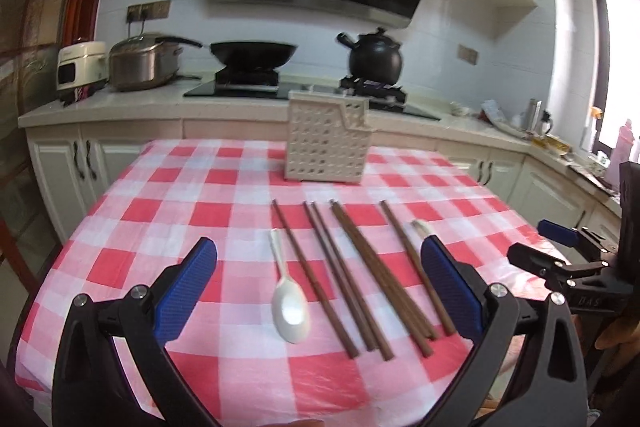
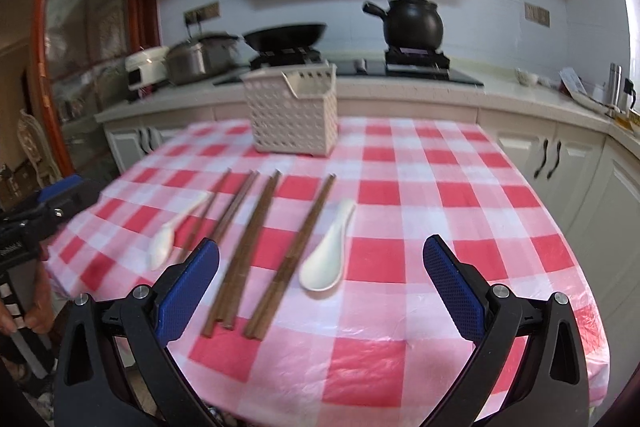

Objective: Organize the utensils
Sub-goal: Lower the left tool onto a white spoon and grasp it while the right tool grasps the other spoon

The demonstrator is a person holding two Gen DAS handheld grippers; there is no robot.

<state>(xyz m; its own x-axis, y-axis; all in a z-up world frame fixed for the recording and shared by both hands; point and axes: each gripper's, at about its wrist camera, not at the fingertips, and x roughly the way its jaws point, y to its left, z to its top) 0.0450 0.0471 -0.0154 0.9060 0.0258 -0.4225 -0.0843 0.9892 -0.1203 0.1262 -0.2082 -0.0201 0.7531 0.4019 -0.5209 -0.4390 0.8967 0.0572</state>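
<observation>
Your brown wooden chopsticks (image 1: 352,279) lie in a loose row on the red-and-white checked surface (image 1: 192,187), one white ceramic spoon (image 1: 289,307) at each end. Beyond them stands the white perforated plastic utensil holder (image 1: 326,143), seemingly empty. Your left tool (image 1: 320,291) and right tool (image 2: 320,291) both hover spread apart, holding nothing.

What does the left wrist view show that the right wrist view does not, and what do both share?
Only the left wrist view shows the window at the far right and the right gripper from outside. Only the right wrist view shows the whole right-hand spoon; in the left view just its handle tip peeks out. Both share the white holder, the chopsticks, the left-hand spoon and the checked tablecloth; each view's own jaws stand wide open.
</observation>
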